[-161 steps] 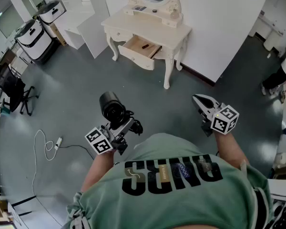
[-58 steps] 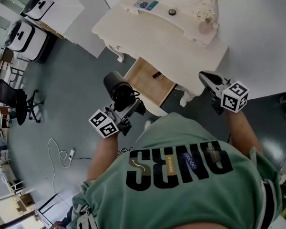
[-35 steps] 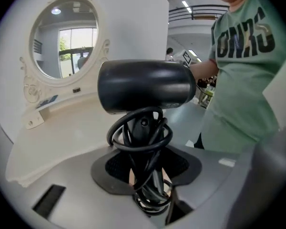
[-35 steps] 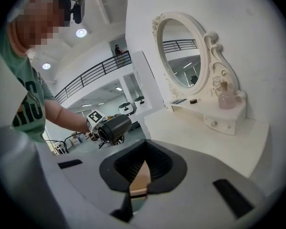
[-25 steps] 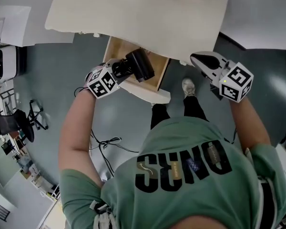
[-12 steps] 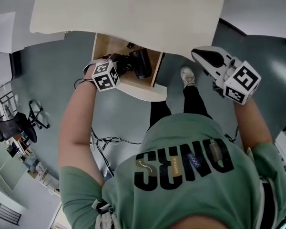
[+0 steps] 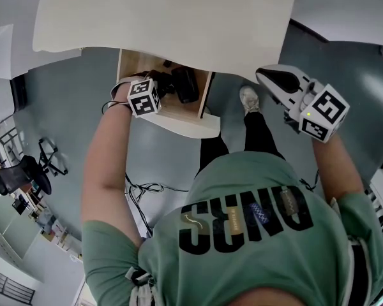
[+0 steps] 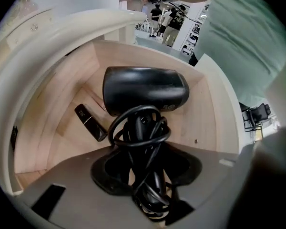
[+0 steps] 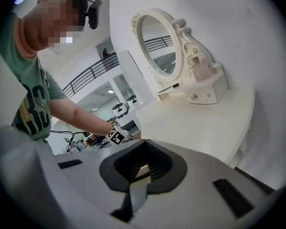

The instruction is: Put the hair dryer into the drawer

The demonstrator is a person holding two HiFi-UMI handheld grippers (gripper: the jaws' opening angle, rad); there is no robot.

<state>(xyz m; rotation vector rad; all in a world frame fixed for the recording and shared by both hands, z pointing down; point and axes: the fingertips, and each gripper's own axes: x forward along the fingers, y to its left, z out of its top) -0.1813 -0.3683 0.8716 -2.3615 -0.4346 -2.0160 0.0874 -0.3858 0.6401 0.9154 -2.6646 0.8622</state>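
The black hair dryer [image 8: 145, 89], its cord wound round the handle [image 8: 142, 144], hangs inside the open wooden drawer [image 8: 52, 109] with my left gripper [image 8: 145, 185] shut on the handle. From above, the hair dryer [image 7: 184, 85] lies over the drawer [image 7: 135, 65] under the cream vanity top [image 7: 166, 18], and the left gripper [image 7: 158, 89] points steeply down into it. A small black stick [image 8: 90, 123] lies on the drawer floor beside the dryer. My right gripper [image 7: 279, 81] is held off to the right of the drawer, shut with nothing in it, level with the tabletop [image 9: 200, 118].
The drawer's cream front [image 7: 179, 123] juts toward the person. A shoe [image 7: 249, 99] and legs stand just right of it. An oval mirror [image 9: 159, 44] rises at the back of the vanity. Cables [image 7: 147, 187] lie on the grey floor, with an office chair [image 7: 13, 177] far left.
My left gripper has sunk with the hair dryer from above the drawer's edge down into the drawer and tipped more steeply downward. The right gripper has barely shifted.
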